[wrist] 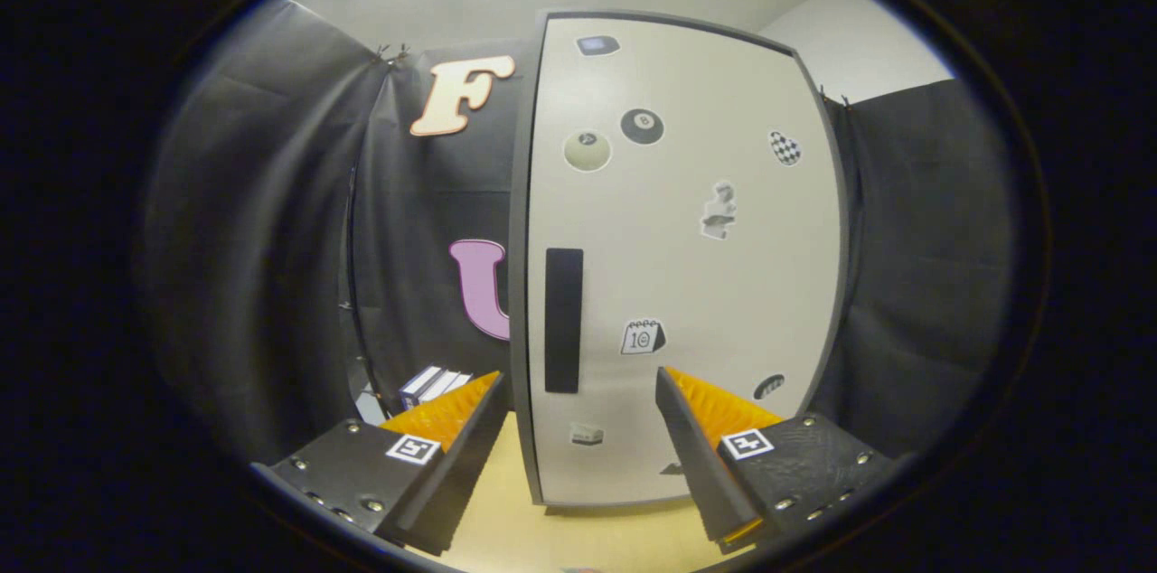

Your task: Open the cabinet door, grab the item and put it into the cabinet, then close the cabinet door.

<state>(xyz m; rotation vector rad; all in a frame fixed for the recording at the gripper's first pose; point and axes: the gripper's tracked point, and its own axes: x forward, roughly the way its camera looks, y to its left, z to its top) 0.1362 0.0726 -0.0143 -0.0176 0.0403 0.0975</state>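
— Straight ahead of the fingers [578,415], what do you have?

— I have the cabinet [678,257], standing upright on the pale wooden surface [506,528]. Its light door [723,284] faces me and sits flush in a dark frame, so it looks closed. A dark vertical handle [563,320] runs down the door near its left edge, just beyond the left fingertip and a little above it.

— And the fingers themselves?

— I see them spread wide apart with nothing between them. Neither one touches the door or the handle; the lower part of the door shows in the gap between them.

— Anything on the door?

— Several stickers: two billiard balls [615,139] up high, a checkered heart [785,147] toward the right edge, a small bust [719,211] near the middle, and a calendar sticker [642,337] just right of the handle. A few more sit low down, too small for me to make out.

— The item to put in?

— I can't say for sure. To the left of the cabinet, beyond the left finger, some small boxes [434,385] stand against the black cloth wall [271,266]. I can't tell what they are.
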